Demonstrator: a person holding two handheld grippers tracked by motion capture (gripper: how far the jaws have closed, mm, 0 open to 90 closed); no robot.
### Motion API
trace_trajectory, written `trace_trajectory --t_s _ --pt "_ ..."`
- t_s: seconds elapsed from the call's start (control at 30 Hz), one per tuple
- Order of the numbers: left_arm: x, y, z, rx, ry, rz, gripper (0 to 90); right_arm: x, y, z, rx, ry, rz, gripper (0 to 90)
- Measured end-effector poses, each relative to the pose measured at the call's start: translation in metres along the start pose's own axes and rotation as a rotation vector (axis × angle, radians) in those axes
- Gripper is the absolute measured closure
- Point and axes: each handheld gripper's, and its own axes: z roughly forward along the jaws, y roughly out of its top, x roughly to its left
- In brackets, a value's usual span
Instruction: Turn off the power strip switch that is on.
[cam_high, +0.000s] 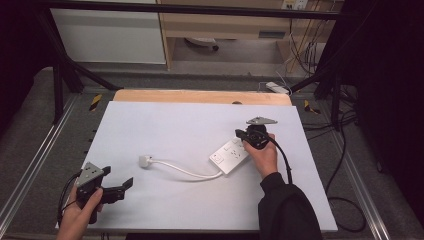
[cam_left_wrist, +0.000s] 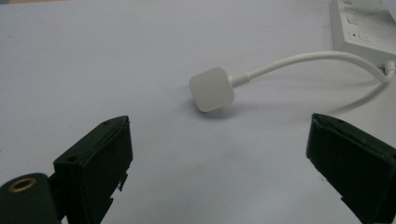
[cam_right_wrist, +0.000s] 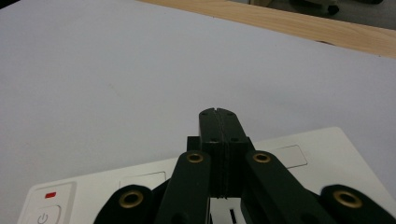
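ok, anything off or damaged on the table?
Nothing stands out. The white power strip lies flat, its cord curving loose to the unplugged plug. The shut right gripper sits over the strip; the left gripper is open near the plug.

I'm wearing a black sleeve (cam_high: 285, 210) on my right arm. My grippers, left (cam_high: 117, 189) and right (cam_high: 250, 135), are showing black jaws, brass-ringed screw holes, grey three-cornered plates and trailing black cables.
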Motion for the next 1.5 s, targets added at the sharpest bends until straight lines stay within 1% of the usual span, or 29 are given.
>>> trace_trajectory --t_s 0.2,0.4,0.6,0.7,0.8,0.9,0.97,1.03,1.23,1.27,1.37,1.5 --pt "0.000 0.000 0.000 0.000 0.000 0.000 7.0 -0.001 0.002 -0.003 -0.012 -0.002 0.002 85.8" --pt "0.000 0.000 0.000 0.001 -0.001 0.000 7.0 0.001 0.005 -0.007 -0.016 0.011 0.015 77.3" --pt "0.000 0.000 0.000 0.001 0.000 -0.001 7.0 0.001 0.007 -0.011 -0.023 0.015 0.015 69.5" --pt "0.000 0.000 0.001 0.002 0.000 0.000 7.0 0.000 0.008 -0.012 -0.030 0.006 0.030 60.0" --pt "0.000 0.000 0.000 0.002 0.000 -0.003 7.0 -0.001 0.009 -0.012 -0.018 -0.009 0.051 50.2" --pt "0.000 0.000 0.000 0.001 0.001 0.000 7.0 -0.001 0.009 -0.012 0.000 -0.006 0.071 40.6" --pt "0.000 0.000 0.000 0.001 0.000 0.000 7.0 -0.001 0.008 -0.011 0.015 -0.011 0.073 37.0" --pt "0.000 0.000 0.000 0.001 -0.001 -0.002 7.0 0.000 0.009 -0.011 0.019 -0.005 0.077 33.5" --pt "0.000 0.000 0.000 0.001 0.000 0.000 7.0 0.002 0.010 -0.012 0.016 -0.016 0.075 16.3" --pt "0.000 0.000 0.000 0.000 0.001 0.001 7.0 0.002 0.011 -0.012 0.016 -0.017 0.082 13.8" --pt "0.000 0.000 0.000 0.000 0.002 0.001 7.0 0.003 0.012 -0.013 0.016 -0.018 0.087 8.2" --pt "0.000 0.000 0.000 0.001 0.002 0.002 7.0 0.002 0.013 -0.015 0.007 -0.022 0.087 5.9"
